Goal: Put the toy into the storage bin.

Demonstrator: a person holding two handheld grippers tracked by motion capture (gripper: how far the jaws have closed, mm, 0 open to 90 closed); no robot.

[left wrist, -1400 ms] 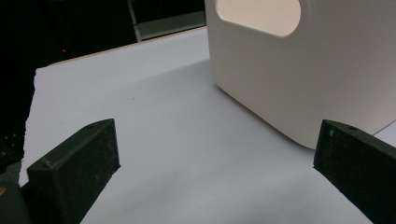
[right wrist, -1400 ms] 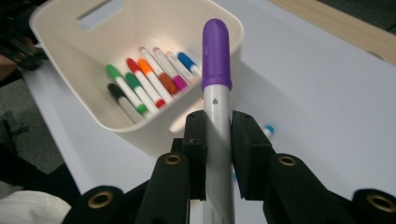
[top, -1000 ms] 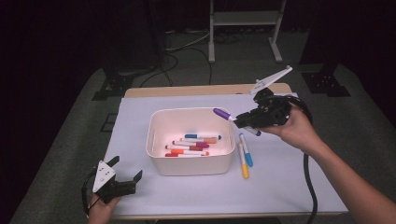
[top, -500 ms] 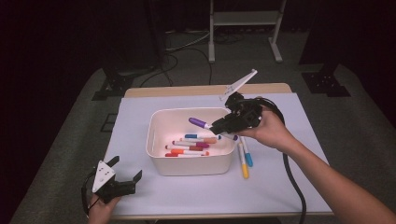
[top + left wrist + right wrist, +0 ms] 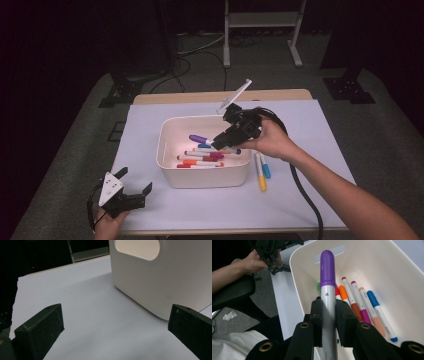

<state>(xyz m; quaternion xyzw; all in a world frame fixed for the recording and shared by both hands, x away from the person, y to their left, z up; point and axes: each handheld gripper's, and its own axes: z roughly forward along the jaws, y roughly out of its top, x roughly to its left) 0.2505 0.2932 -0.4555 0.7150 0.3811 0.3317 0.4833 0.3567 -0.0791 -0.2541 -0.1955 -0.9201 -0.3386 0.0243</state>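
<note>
Your right gripper [image 5: 218,143] clamps its fingers [image 5: 317,315] on the purple-capped marker [image 5: 327,287], held over the white bin [image 5: 205,175]. Your left gripper [image 5: 135,190] rests on the table [image 5: 300,200], fingers wide apart.

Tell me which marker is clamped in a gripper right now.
The purple-capped marker, pinched in the right gripper over the white bin; the other markers lie loose in the bin or on the table beside it.

The white rectangular plastic bin [image 5: 202,172] stands mid-table on the pale sheet [image 5: 310,125]. Inside it lie several capped markers [image 5: 200,159]. Two loose markers [image 5: 261,171] lie just right of the bin. The left gripper [image 5: 134,196] rests near the bin's front-left corner; the right gripper [image 5: 218,142] hangs over the bin's inside, clamping a purple-capped marker [image 5: 200,139].
</note>
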